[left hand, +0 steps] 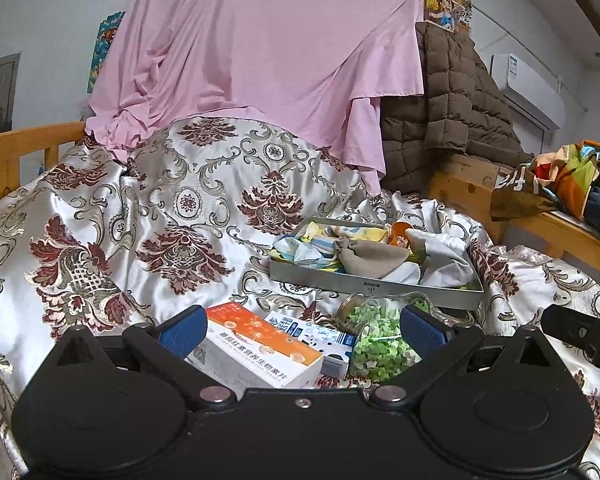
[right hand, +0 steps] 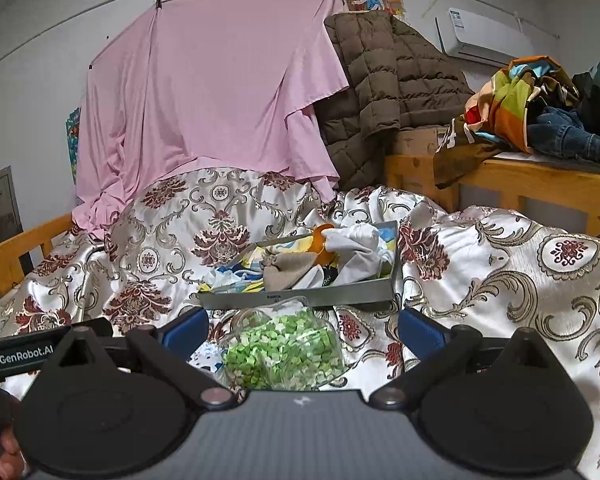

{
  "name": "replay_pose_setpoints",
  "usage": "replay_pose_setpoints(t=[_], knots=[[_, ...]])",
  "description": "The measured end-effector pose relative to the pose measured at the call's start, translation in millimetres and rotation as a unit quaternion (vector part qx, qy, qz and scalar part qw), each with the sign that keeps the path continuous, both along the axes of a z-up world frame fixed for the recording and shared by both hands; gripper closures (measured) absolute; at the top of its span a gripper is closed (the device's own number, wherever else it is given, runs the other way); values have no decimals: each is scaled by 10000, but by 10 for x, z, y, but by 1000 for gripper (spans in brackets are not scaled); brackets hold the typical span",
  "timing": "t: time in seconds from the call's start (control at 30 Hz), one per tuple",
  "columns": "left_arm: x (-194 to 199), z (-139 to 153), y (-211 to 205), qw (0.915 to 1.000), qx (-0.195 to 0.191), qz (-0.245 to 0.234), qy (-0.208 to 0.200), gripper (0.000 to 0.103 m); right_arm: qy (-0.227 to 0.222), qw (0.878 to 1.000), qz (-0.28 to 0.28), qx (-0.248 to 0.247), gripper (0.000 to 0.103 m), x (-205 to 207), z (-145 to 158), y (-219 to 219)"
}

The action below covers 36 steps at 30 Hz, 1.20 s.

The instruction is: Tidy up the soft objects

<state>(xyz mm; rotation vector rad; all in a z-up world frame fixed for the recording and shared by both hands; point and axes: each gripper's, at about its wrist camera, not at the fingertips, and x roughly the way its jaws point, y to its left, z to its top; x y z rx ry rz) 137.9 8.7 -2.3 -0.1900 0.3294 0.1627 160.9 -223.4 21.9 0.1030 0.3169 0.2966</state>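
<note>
A grey metal tray [left hand: 364, 285] [right hand: 300, 298] lies on the patterned satin bedspread, filled with soft cloths: a beige pouch [left hand: 370, 258] [right hand: 286, 268], white fabric [left hand: 440, 254] [right hand: 356, 254] and colourful pieces. An orange thing [left hand: 398, 232] [right hand: 320, 240] pokes out among them. My left gripper [left hand: 300, 330] is open, hovering over an orange-and-white box [left hand: 260, 350], a blue-and-white carton [left hand: 312, 338] and a clear jar of green bits [left hand: 380, 340]. My right gripper [right hand: 304, 330] is open above the same jar [right hand: 284, 350], short of the tray. Neither holds anything.
A pink sheet [left hand: 260, 52] hangs behind the bed. A brown quilted jacket [left hand: 452, 100] drapes over a wooden frame [right hand: 520, 180] on the right, with colourful clothes [right hand: 520, 96] piled on top. A wooden rail [left hand: 20, 148] runs along the left. A hand [right hand: 4, 448] shows at the lower left.
</note>
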Motion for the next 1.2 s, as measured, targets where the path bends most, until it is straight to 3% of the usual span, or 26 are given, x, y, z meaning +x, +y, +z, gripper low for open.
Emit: replay_pose_setpoints(t=[1.2], knots=[[-72, -304, -28, 9986, 335, 173, 358, 1, 353, 9991, -127, -220, 0, -79, -203, 50]])
